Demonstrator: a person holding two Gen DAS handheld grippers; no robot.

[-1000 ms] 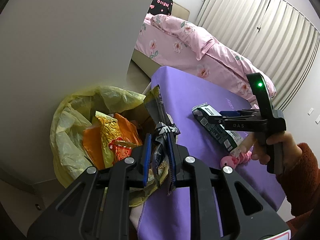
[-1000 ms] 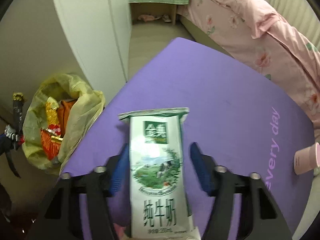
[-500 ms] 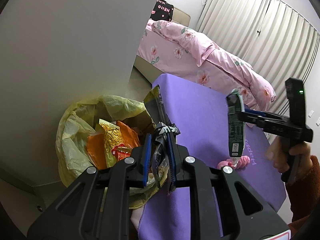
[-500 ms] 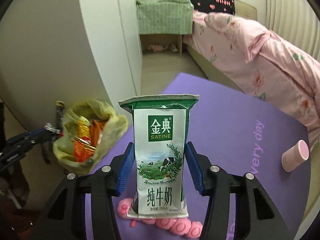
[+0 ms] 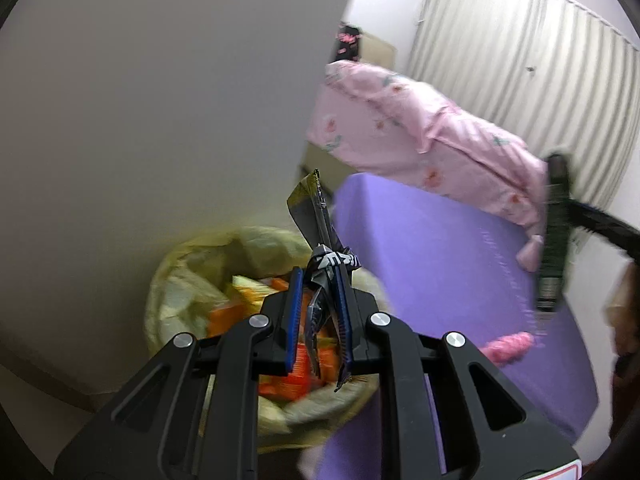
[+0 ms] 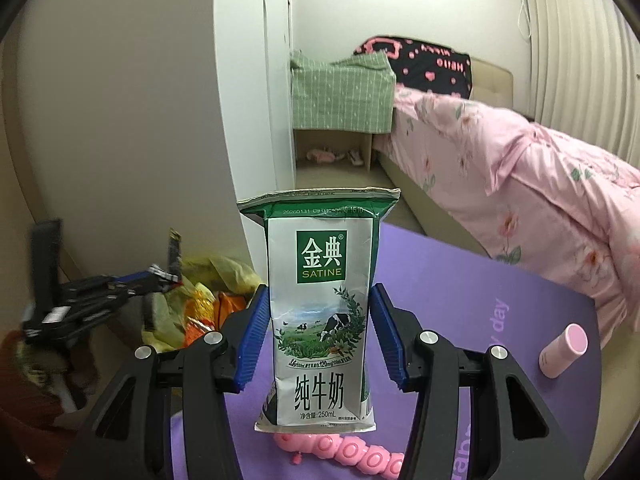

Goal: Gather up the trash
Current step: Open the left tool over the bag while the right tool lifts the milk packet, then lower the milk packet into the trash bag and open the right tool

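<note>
Milk carton [image 6: 320, 320] was up off the purple mat [image 6: 500, 280], upright in the right gripper [image 6: 318, 334], both blue pads clamped against its 2 sides! Below it a pink beaded toy [image 6: 352, 454] lay near the mat's near edge, and a pink bottle [image 6: 564, 350] lay towards the mat's right edge. Over on the other side, the left gripper [image 5: 318, 316] had its jaws nearly together, pinching a dark crumpled wrapper [image 5: 320, 248] right above the yellow trash bag [image 5: 192, 280], which sat off the mat's left edge with orange packets inside. So this looked like the carry step: 2 pieces of trash in hand, neither dropped yet. Next move, by my reading, called for swinging the carton leftwards across to the bag's mouth and letting go only once it hung clear over the opening.
</note>
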